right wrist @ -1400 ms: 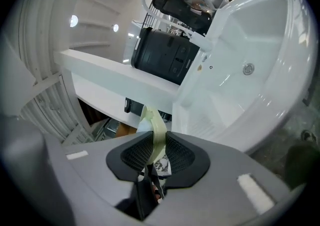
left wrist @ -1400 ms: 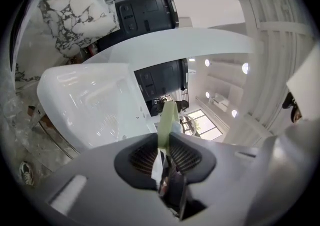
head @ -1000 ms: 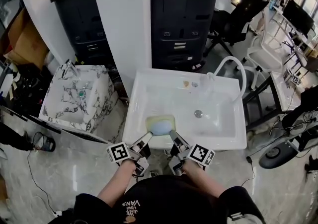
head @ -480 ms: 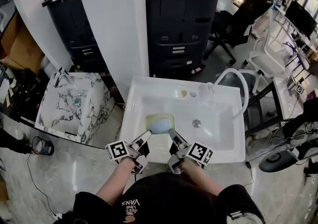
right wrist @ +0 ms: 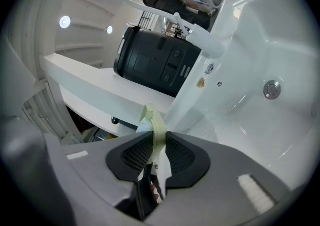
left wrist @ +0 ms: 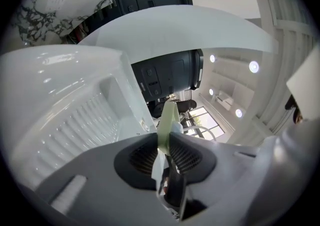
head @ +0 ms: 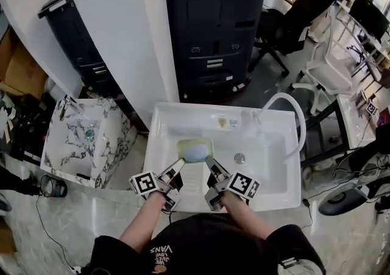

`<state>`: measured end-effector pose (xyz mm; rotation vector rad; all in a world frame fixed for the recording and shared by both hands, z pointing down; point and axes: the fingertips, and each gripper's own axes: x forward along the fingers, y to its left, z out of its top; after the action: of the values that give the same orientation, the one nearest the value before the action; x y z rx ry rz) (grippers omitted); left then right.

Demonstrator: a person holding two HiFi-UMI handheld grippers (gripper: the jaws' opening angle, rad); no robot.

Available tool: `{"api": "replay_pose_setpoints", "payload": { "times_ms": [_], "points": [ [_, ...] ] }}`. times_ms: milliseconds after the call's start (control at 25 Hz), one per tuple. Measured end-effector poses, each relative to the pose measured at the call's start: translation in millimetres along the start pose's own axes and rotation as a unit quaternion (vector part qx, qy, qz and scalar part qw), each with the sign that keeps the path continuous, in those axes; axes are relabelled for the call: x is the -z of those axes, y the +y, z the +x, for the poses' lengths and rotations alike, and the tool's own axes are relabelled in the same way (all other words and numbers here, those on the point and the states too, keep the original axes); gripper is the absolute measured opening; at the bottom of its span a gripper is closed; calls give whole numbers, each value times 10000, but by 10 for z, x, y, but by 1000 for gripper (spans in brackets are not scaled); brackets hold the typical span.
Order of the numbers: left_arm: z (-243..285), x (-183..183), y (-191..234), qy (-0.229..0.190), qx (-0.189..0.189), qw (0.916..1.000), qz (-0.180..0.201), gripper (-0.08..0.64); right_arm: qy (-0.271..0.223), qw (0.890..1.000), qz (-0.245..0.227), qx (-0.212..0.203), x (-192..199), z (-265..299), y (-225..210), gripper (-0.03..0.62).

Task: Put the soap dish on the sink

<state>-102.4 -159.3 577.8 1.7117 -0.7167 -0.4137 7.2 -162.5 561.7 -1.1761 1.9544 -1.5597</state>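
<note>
A pale yellow-green soap dish [head: 195,149] with a blue soap in it hangs over the left half of the white sink [head: 183,110]. My left gripper [head: 180,163] is shut on the dish's left rim and my right gripper [head: 209,161] is shut on its right rim. In the left gripper view the thin green rim [left wrist: 166,120] is pinched between the black pads of the left gripper [left wrist: 164,151], above the sink's ribbed slope [left wrist: 75,125]. In the right gripper view the right gripper [right wrist: 152,152] pinches the rim [right wrist: 153,119] in the same way, with the basin [right wrist: 250,54] beyond.
The drain [head: 239,158] lies right of the dish, and a white hose [head: 292,109] arches over the sink's back right corner. A marble-patterned basin [head: 85,139] stands to the left. A white pillar [head: 116,30] and black cabinets [head: 213,30] rise behind; chairs stand at right.
Both grippers have carried the soap dish forward, from over the sink's near rim to farther over the basin. Their grip on the dish is the same.
</note>
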Motion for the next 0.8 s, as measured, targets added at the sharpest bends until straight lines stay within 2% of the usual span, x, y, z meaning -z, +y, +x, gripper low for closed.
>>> {"api": "replay_pose_setpoints", "payload": {
  "times_ms": [680,800],
  "points": [
    [437,-195,335,14,-121,9998,-160,115,70,9995,169,248,-225,383,-406,77],
    [483,-206,428,29,-241,9995,-208,115,65,9993,226,302,-246,427,-482,77]
  ]
}}
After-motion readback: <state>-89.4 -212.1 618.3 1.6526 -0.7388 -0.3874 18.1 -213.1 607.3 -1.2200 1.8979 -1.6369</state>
